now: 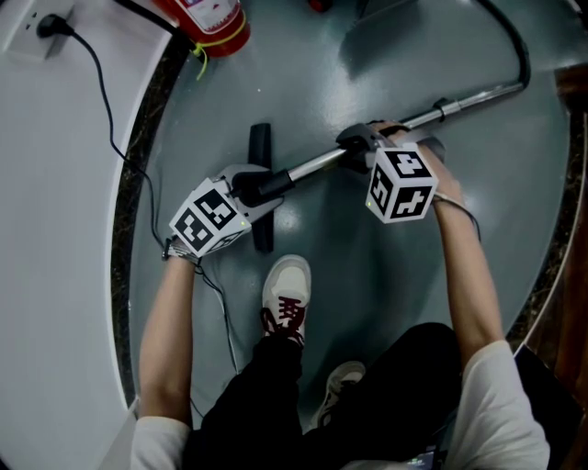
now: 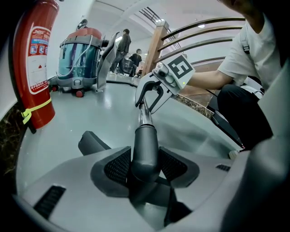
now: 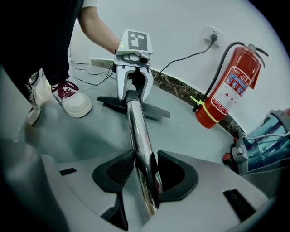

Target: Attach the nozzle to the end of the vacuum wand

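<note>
The flat black plastic floor nozzle lies on the grey glossy floor in the head view, just ahead of a white sneaker with dark red laces. From its dark neck the shiny chrome vacuum wand slants up toward the right. The left gripper sits at the neck where tube and nozzle meet, and the right gripper sits farther along the tube, well apart from the left one. A red fire extinguisher stands at the top edge by the white wall. In the left gripper view, the left gripper's fingers are clamped on the nozzle's dark grey rounded neck. The chrome tube enters the top of that neck and runs away toward the right gripper. One end of the nozzle's bar shows to the left on the floor, and a grey canister vacuum with a clear blue bin stands beyond the extinguisher. In the right gripper view, the right gripper's fingers are closed on the chrome wand, one pad pressing each side. The tube leads down to the left gripper, behind which the nozzle lies flat across the floor. The sneaker is to the left and the extinguisher to the right, beneath a white wall socket.
</note>
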Tool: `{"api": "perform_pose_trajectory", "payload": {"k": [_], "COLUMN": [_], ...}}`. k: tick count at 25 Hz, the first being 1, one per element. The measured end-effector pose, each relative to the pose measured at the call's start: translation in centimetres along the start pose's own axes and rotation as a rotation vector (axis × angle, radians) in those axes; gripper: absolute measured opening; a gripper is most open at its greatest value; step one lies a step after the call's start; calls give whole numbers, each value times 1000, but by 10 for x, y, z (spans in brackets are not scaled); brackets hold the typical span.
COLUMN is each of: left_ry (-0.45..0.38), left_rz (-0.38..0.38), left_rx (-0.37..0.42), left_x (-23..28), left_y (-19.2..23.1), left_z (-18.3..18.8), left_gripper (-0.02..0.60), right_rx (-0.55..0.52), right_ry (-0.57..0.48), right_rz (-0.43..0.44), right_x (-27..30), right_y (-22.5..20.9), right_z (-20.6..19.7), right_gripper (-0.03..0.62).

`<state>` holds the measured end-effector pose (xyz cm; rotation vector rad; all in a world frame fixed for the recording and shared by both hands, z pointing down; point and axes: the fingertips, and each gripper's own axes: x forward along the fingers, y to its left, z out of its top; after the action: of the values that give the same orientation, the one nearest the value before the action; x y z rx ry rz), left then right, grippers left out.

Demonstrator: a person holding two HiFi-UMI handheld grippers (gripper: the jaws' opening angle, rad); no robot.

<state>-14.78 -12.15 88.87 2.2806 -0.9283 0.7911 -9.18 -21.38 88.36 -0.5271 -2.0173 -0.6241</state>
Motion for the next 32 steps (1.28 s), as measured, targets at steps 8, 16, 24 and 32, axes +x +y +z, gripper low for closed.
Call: {"api": "perform_pose_trajectory", "payload": {"k": [8, 16, 24, 32], "left_ry": [25, 109, 127, 133], "left_rz": [6, 53, 22, 1], "left_rx": [35, 72, 13, -28], "left_x": [-2, -1, -1, 2], "left_y": [1, -1, 0, 0], "left_z": [2, 2, 2, 0], "left_gripper": [195, 192, 192, 191], "right_rx": [-30, -55, -45, -59], "right_ry": [32, 54, 55, 79], "right_rz": [4, -3, 0, 2], "right_x": [3, 4, 5, 13], "right_y": [3, 6, 7, 10], "right_z": [-2, -1, 0, -3], "right_gripper": [173, 169, 167, 167]}}
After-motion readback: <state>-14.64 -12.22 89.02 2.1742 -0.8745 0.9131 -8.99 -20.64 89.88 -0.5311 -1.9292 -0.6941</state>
